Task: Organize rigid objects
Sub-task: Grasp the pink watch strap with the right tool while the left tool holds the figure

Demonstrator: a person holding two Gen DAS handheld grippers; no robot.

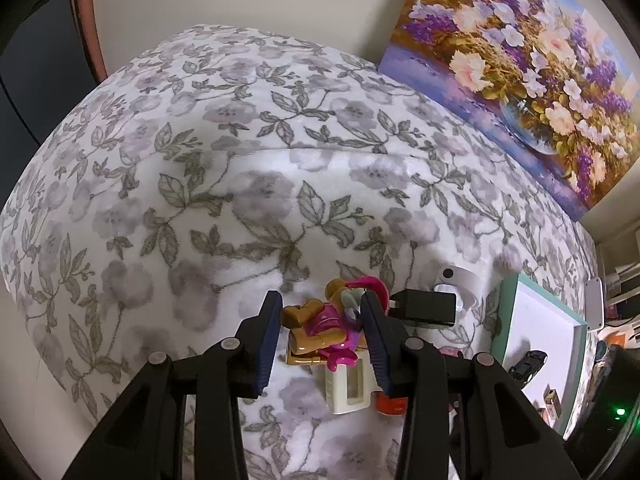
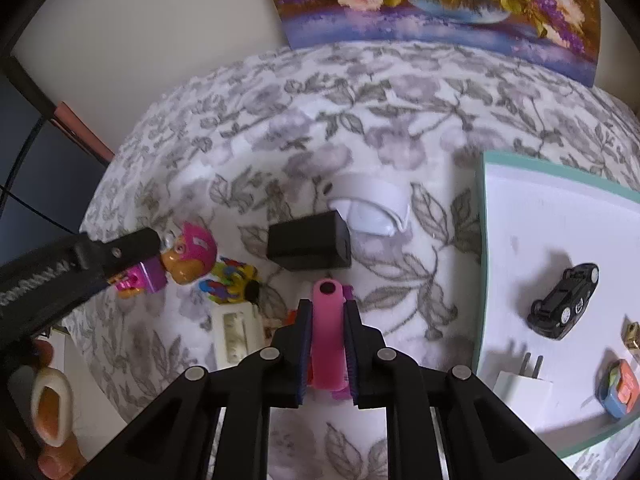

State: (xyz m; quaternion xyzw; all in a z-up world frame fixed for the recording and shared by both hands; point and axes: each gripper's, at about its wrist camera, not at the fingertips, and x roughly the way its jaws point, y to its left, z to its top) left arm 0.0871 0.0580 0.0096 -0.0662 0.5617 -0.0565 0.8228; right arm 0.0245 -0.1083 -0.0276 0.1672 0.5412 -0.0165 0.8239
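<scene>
The right gripper (image 2: 327, 344) is clamped on a pink plastic tube (image 2: 328, 332), its pads pressed against both long sides. The tube's long axis runs straight along the fingers, and its open round end points away from the camera, toward the black charger block (image 2: 308, 246) lying on the floral bedspread (image 2: 280, 128) just beyond. Whether the tube is already clear of the bedspread is hard to tell from this angle.

The left gripper (image 1: 322, 330) grips a toy pup figure (image 1: 328, 320) in pink and tan, held off the bedspread to the left of the charger block; in the right wrist view its pink-helmeted head (image 2: 192, 248) points toward that block. A cream plastic piece (image 2: 236, 332) and a small yellow toy (image 2: 232, 280) lie near it, below the charger block.

Both picks look done, so the step in hand seems to be carrying. The white tray (image 2: 520, 216) with a teal rim, right of the charger block, already holds a black toy car (image 2: 564, 300) and a white plug adapter (image 2: 522, 392). The next move calls for swinging the tube rightward over the rim and lowering it onto bare tray floor, clear of the car.
</scene>
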